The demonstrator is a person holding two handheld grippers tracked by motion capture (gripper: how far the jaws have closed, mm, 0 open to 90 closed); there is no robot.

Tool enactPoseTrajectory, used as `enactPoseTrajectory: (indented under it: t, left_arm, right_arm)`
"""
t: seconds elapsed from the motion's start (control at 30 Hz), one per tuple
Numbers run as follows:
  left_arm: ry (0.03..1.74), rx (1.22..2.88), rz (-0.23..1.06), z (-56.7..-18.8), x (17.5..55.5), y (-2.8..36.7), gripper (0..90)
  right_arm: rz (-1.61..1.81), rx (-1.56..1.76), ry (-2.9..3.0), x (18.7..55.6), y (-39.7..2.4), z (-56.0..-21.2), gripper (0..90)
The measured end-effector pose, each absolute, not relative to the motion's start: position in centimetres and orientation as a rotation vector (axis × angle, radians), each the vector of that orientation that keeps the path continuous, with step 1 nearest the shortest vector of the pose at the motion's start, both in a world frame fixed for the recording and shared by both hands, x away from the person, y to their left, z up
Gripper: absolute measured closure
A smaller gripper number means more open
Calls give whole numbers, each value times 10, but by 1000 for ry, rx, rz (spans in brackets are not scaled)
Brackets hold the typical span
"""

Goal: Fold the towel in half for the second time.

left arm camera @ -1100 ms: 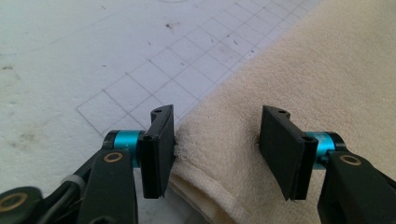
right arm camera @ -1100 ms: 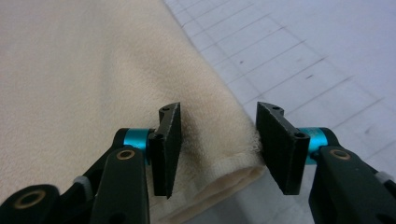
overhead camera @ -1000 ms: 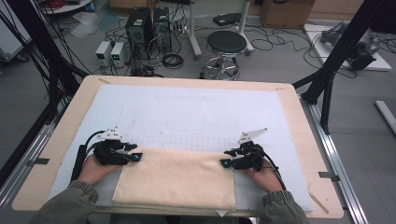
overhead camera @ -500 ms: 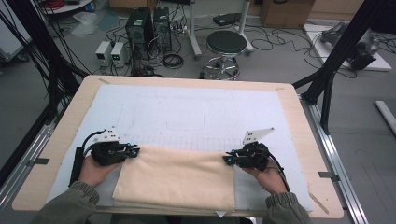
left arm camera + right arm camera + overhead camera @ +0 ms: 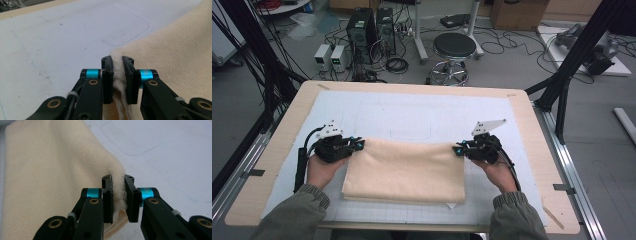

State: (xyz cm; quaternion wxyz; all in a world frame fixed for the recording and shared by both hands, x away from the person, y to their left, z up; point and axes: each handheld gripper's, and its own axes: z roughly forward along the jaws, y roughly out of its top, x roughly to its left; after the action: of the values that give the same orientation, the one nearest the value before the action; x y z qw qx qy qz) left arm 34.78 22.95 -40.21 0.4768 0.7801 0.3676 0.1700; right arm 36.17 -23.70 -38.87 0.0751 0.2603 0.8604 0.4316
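Left gripper view shows each hand-held gripper (image 5: 117,60) clenched on a far corner of the soft, limp, light cloth (image 5: 407,167), a sound hold.

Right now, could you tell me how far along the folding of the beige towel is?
Done: the towel already lies folded into a layered rectangle on the white mat. In hand: the left hand-held gripper and the right hand-held gripper have just closed on its two far corners, cloth pinched between the jaws. Left: probably carrying that far edge over for another fold, then letting go.
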Motion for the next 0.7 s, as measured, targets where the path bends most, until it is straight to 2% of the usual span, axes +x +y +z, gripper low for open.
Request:
enactPoseTrajectory:
  t: [0.37, 0.57, 0.7]
  left_arm:
    - [960, 1852, 467, -391, 398, 214, 791]
    - [992, 1863, 478, -387, 420, 209, 787]
    - [1021, 1872, 473, -397, 428, 207, 771]
  right_arm:
    - [1262, 864, 2460, 419, -244, -375, 796]
    - [1269, 944, 2398, 437, -245, -387, 794]
    - [1256, 995, 2400, 445, -243, -398, 772]
